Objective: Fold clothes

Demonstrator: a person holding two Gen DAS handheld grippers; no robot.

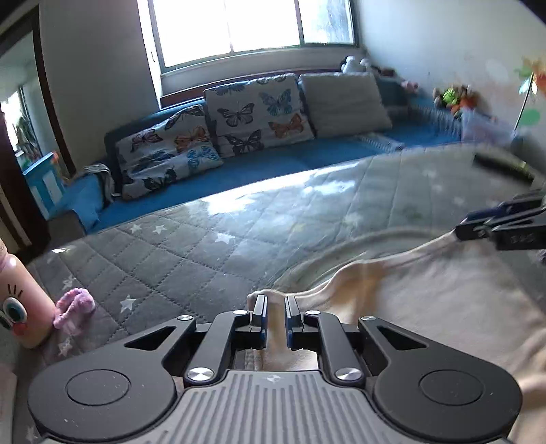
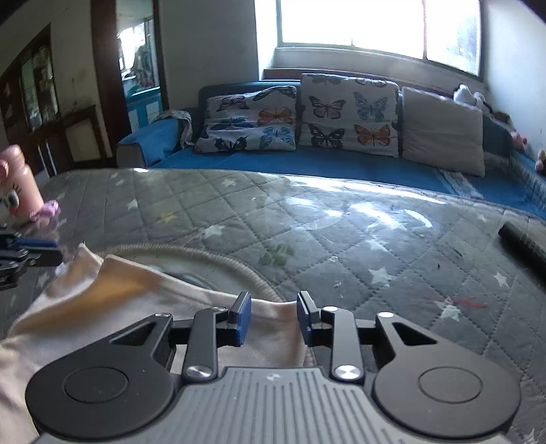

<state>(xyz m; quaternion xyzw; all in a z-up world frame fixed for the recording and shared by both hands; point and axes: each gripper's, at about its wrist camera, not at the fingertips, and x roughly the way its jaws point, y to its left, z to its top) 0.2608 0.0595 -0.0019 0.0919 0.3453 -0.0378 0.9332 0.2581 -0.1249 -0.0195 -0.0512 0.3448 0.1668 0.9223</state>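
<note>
Left wrist view: the left claw (image 1: pixel 275 316) pinches an edge of the cream cotton garment (image 1: pixel 426 307), lifted above the grey star-quilted mat (image 1: pixel 170 246); a thin grip could slip. Right wrist view: the right claw (image 2: pixel 274 316) is spread over the hem, risking a missed grasp and a lopsided fold.

Daylight from the blown-out window (image 1: pixel 252 27) backlights both views — glare patches on the quilted mat (image 2: pixel 341 211), dim walls, strong fisheye bending with dark corners, motion blur on the cream garment (image 1: pixel 426 290) and right-edge clutter.
</note>
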